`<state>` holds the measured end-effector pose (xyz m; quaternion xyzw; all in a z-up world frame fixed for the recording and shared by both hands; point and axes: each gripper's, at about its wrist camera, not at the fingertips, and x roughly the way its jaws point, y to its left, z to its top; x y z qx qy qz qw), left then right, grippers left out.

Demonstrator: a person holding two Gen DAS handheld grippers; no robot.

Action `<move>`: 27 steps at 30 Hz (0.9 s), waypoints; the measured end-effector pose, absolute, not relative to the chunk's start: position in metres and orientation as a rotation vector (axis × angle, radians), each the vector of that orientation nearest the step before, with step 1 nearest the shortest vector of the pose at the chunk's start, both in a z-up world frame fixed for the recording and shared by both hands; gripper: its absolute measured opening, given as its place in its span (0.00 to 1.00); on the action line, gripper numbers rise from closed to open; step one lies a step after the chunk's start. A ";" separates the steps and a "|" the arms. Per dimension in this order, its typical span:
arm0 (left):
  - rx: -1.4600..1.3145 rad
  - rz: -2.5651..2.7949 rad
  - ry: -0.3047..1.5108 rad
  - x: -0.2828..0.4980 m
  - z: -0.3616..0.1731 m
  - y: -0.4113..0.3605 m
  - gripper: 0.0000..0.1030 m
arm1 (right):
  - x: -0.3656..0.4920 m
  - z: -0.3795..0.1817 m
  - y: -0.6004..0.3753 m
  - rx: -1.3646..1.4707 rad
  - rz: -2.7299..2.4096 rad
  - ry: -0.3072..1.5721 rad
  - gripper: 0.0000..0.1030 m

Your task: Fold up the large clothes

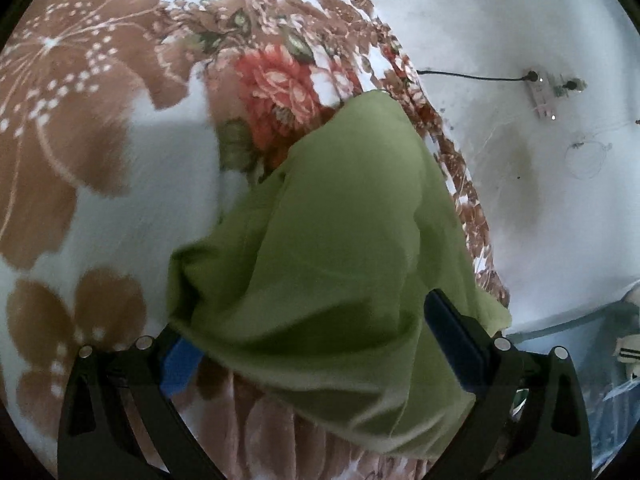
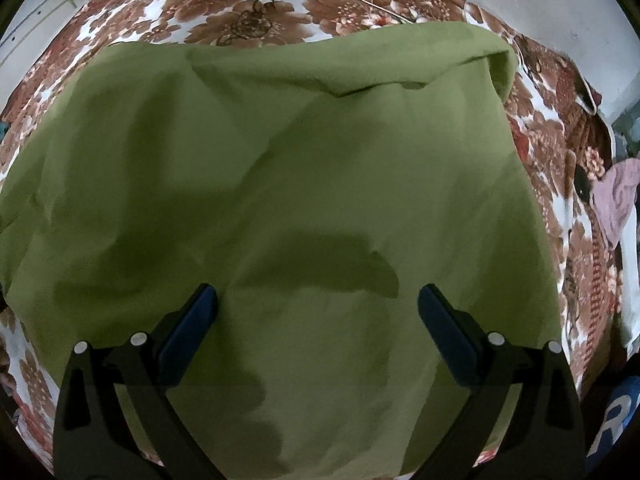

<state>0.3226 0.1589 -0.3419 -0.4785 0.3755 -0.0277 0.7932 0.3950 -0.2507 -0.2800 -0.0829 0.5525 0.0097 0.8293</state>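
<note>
A large green cloth lies spread over a floral blanket, with its far right corner folded back on itself. My right gripper hovers open just above the near part of the cloth, with nothing between its fingers. In the left wrist view the green cloth is bunched into a raised fold. My left gripper is open with the fold lying between its fingers. The cloth drapes over the left finger and hides its tip; the right finger shows fully.
The brown and white floral blanket covers the bed. Beyond its edge is a pale floor with a power strip and a black cable. A pink cloth and a blue item with a white letter lie at the right.
</note>
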 end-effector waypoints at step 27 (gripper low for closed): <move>-0.839 -0.223 0.867 0.365 -0.324 0.145 0.16 | 0.367 -0.260 -0.334 -0.164 -0.211 1.150 0.96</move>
